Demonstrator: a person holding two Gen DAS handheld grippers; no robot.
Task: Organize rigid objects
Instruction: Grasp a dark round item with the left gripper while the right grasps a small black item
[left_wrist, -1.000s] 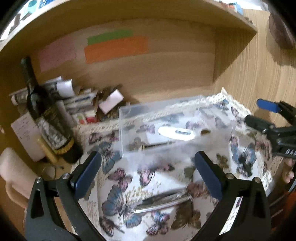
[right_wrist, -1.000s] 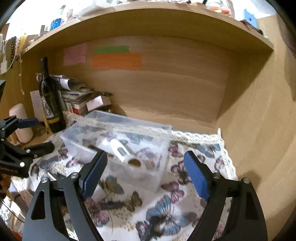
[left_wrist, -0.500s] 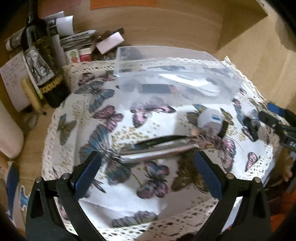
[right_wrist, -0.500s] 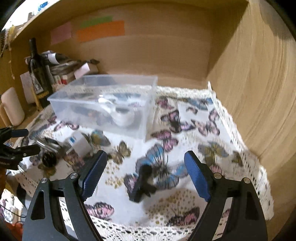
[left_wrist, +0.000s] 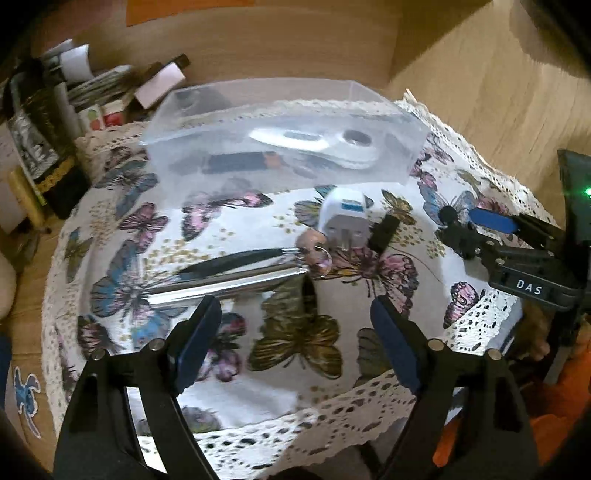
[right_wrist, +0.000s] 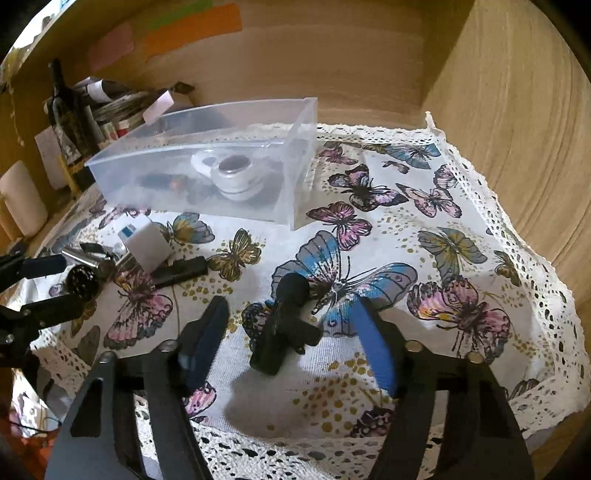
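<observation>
Butterfly-print cloth (right_wrist: 436, 236) is spread over the wooden desk, and a clear plastic bin (right_wrist: 295, 173) is set toward its far left, already holding a white round-ended device (right_wrist: 232, 177) and some darker items that cannot be made out.

The right gripper (right_wrist: 290, 332) is held with its fingers spread wide and nothing pinched. A small black clip-on microphone (right_wrist: 284, 325) lies on the cloth directly between those fingers, slightly toward the near side of their tips. Its long axis runs near to far, roughly along the line of the fingers, with its rounded foam head at the far end. A closing of the fingers across its narrow width is judged to be the coming move.

The left gripper (left_wrist: 295, 343) is likewise spread and empty. Just beyond it a shiny metal tool (left_wrist: 229, 284) is laid left to right across the gap, so its length runs crosswise to the fingers. A white plug adapter (left_wrist: 345, 219) and a small black stick (left_wrist: 384, 230) rest farther off, near the bin.
</observation>
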